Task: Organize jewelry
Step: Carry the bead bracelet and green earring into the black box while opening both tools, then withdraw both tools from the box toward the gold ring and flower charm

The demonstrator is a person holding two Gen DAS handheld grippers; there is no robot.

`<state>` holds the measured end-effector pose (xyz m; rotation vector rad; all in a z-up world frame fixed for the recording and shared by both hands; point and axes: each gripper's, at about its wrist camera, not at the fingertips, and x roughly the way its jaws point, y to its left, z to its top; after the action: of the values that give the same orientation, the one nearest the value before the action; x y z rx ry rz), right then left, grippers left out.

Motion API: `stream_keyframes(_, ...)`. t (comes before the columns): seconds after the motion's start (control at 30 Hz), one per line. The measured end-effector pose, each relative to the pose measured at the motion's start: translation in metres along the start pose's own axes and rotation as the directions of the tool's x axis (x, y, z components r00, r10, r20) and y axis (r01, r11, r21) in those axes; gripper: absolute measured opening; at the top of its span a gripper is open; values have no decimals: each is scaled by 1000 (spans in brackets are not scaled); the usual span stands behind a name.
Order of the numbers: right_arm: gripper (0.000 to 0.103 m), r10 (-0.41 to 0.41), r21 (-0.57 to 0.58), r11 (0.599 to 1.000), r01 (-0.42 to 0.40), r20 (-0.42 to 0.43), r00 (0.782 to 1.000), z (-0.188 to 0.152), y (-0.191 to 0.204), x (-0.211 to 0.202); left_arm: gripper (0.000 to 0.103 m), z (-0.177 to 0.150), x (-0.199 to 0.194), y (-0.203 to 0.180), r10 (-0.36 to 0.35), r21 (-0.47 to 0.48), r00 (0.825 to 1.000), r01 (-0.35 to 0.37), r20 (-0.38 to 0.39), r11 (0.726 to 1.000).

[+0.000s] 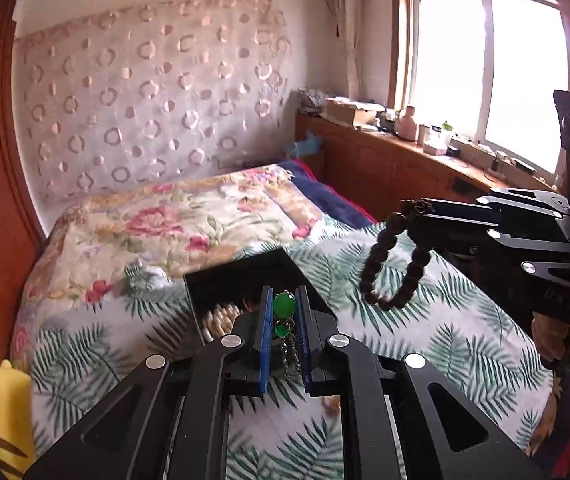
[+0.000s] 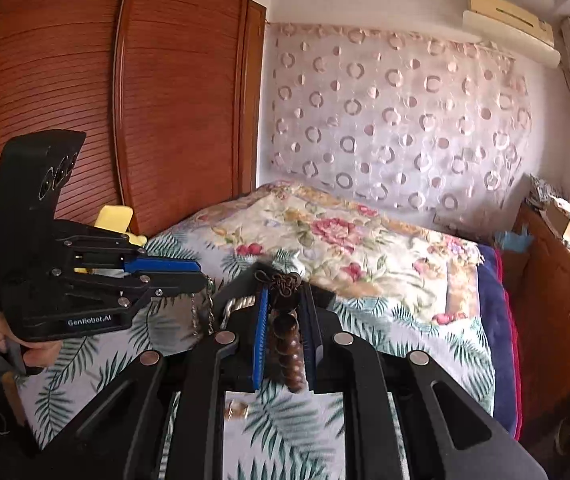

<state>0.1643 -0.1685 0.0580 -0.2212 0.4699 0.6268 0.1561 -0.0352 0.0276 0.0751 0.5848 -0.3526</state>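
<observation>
Left gripper point(image 1: 283, 312) clamped on green-bead chain point(image 1: 284, 304), right gripper point(image 2: 285, 312) on wooden bracelet point(image 1: 393, 260); both lifted over black box point(image 1: 241, 276), probably for drop-in.

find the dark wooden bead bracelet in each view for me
Left wrist view: the bead bracelet hangs at right of centre from the right gripper.
Right wrist view: the bead bracelet sits at bottom centre, clamped between the blue pads.
Shared landmark: the black jewelry box on the leaf-print bedspread.

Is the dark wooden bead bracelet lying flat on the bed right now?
No, the bead bracelet hangs in the air from the right gripper, above the bed.
</observation>
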Motion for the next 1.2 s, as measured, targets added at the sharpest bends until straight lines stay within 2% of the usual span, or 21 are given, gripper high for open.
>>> stream_keyframes(0.27,17,41,-21,999,-41,-26,999,18,-6,44,10,13,33,19,27,-14,999,-28,-20,1000)
stream_keyframes(0.5,17,63,-8,998,-65,-124,990,-2,-8,93,10,-8,74,40,35,-65,995,-42,-96,997)
stream_keyframes(0.73,17,77,35,997,-72,-170,982,-20,-9,113,12,-21,82,41,32,-78,992,-42,-123,996)
stream_keyframes(0.77,17,79,41,996,-73,-171,982,-20,-11,113,14,-22,81,41,32,-80,992,-42,-123,996)
stream_keyframes(0.83,18,83,49,996,-75,-172,982,-21,-9,112,38,-23,77,39,36,-83,993,-45,-116,996)
stream_keyframes(0.87,21,80,49,996,-73,-172,982,-20,-10,112,42,-24,74,39,38,-84,993,-47,-111,995)
stream_keyframes(0.97,24,70,54,997,-62,-163,984,-18,-10,107,45,-28,64,38,42,-90,994,-51,-99,995)
stream_keyframes(1.03,34,63,67,996,-53,-155,986,-18,-13,100,52,-31,56,37,44,-94,995,-52,-92,994)
stream_keyframes(1.2,34,57,89,995,-45,-139,989,-25,-16,81,55,-43,40,34,44,-110,995,-53,-85,993)
